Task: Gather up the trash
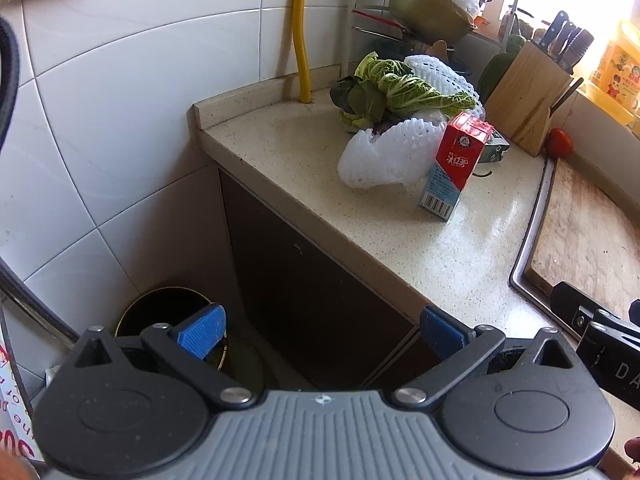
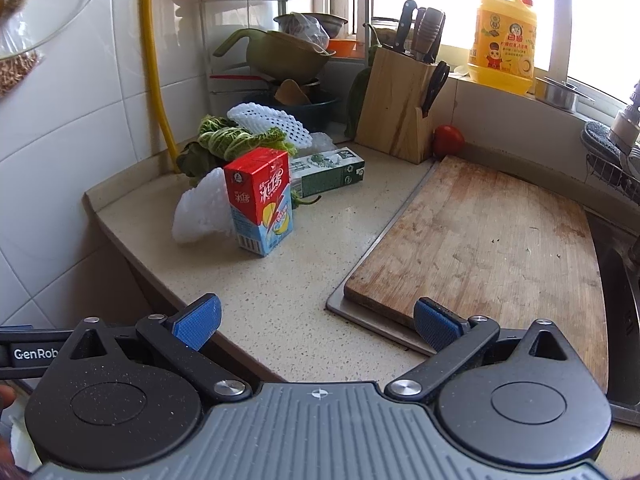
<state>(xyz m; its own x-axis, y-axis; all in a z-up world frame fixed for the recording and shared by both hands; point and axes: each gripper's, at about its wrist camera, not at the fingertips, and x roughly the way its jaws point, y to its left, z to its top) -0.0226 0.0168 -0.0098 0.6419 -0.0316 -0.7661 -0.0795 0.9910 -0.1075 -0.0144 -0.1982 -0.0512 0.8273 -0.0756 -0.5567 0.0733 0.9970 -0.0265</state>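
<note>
A red and blue drink carton (image 1: 454,166) (image 2: 262,204) stands upright on the speckled counter (image 1: 320,184) (image 2: 304,280). White foam fruit netting (image 1: 376,156) (image 2: 200,212) and wilted cabbage leaves (image 1: 400,88) (image 2: 228,136) lie behind it, with a green and white flat box (image 2: 328,172) lying to the carton's right. A round dark bin (image 1: 168,312) stands on the floor below the counter's left end. My left gripper (image 1: 322,336) is open, hanging over the floor near the bin. My right gripper (image 2: 316,326) is open above the counter's front edge, well short of the carton.
A worn wooden cutting board (image 2: 492,248) (image 1: 592,248) covers the sink on the right. A knife block (image 2: 404,108) (image 1: 528,96), a tomato (image 2: 448,140), a dish rack with bowls (image 2: 288,56) and a yellow detergent bottle (image 2: 504,36) stand behind. A yellow pipe (image 1: 300,32) runs down the tiled wall.
</note>
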